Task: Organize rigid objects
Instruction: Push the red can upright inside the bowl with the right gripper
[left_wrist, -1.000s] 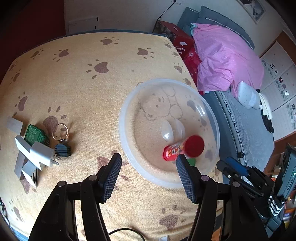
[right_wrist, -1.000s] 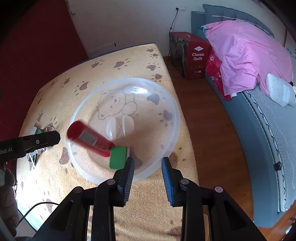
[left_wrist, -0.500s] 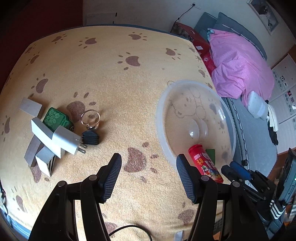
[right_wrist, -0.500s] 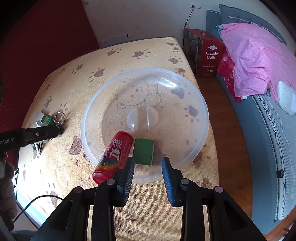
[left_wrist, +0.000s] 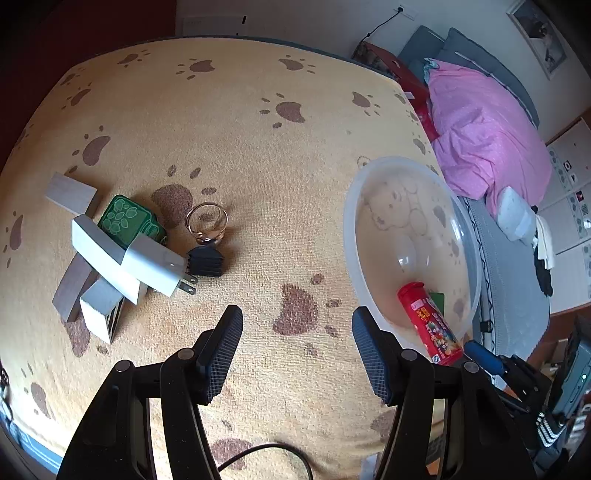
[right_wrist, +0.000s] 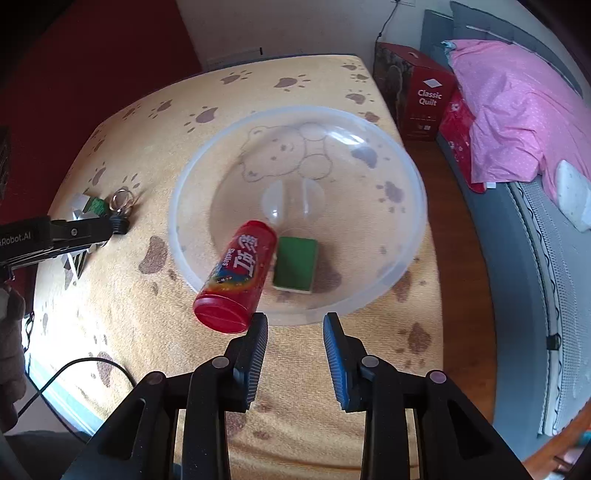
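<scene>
A clear plastic bowl (right_wrist: 406, 258) sits on the paw-print cloth. A red Skittles tube (right_wrist: 236, 277) leans over its near rim, beside a green box (right_wrist: 297, 264) inside it. In the left wrist view the bowl (left_wrist: 351, 236) is at the right with the tube (left_wrist: 428, 325) in it. At the left lie a white charger (left_wrist: 155, 264), white blocks (left_wrist: 96, 251), a green tin (left_wrist: 125, 219), a glass ring (left_wrist: 207, 221) and a black clip (left_wrist: 205, 260). My left gripper (left_wrist: 297, 347) is open and empty above the cloth. My right gripper (right_wrist: 295, 354) is open and empty just short of the bowl.
A red Classic Quilt box (right_wrist: 417, 99) and a bed with a pink cover (right_wrist: 509, 107) stand right of the table. A black cable (left_wrist: 258, 452) lies at the near edge. The left gripper's arm (right_wrist: 55, 236) shows in the right wrist view.
The left gripper has swung left from over the bowl toward the pile of objects. The red tube has dropped into the bowl and settled leaning on the rim.
</scene>
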